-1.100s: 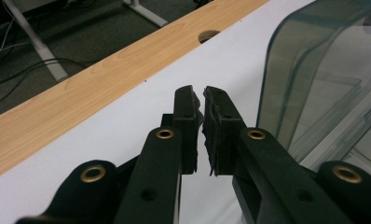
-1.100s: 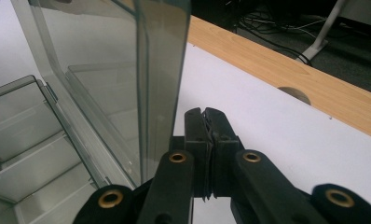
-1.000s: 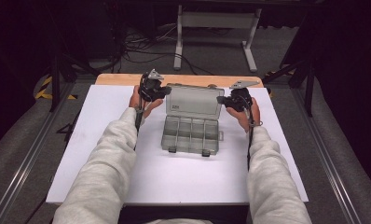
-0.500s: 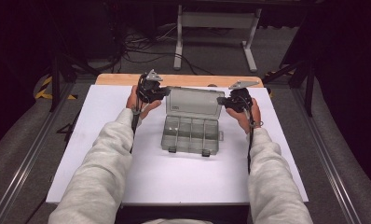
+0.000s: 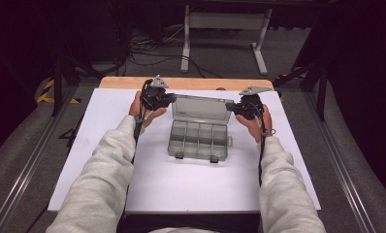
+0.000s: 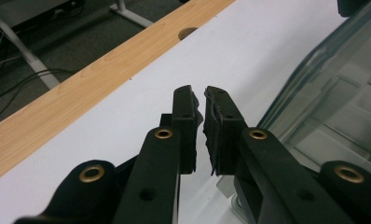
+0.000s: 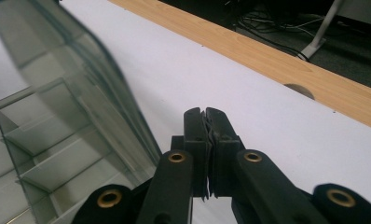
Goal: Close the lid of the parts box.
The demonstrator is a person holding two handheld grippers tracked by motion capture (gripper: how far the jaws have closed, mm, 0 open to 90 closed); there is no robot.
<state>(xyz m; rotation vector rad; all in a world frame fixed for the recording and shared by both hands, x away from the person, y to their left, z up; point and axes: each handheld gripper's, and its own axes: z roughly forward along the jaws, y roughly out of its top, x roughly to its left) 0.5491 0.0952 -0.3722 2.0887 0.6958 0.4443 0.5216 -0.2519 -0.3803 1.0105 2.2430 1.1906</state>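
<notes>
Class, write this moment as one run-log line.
box: clear compartment box, lid open | left hand-held gripper: shut, beside lid | right hand-held gripper: shut, beside lid

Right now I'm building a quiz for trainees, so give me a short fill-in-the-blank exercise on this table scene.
1. The clear grey plastic compartment box has its lid standing ____.
2. The box rests on a ____ sheet covering the table.
3. The left gripper and right gripper sit at opposite ends of the ____.
4. The compartments of the box look ____.

Missing words: open; white; lid; empty
</notes>
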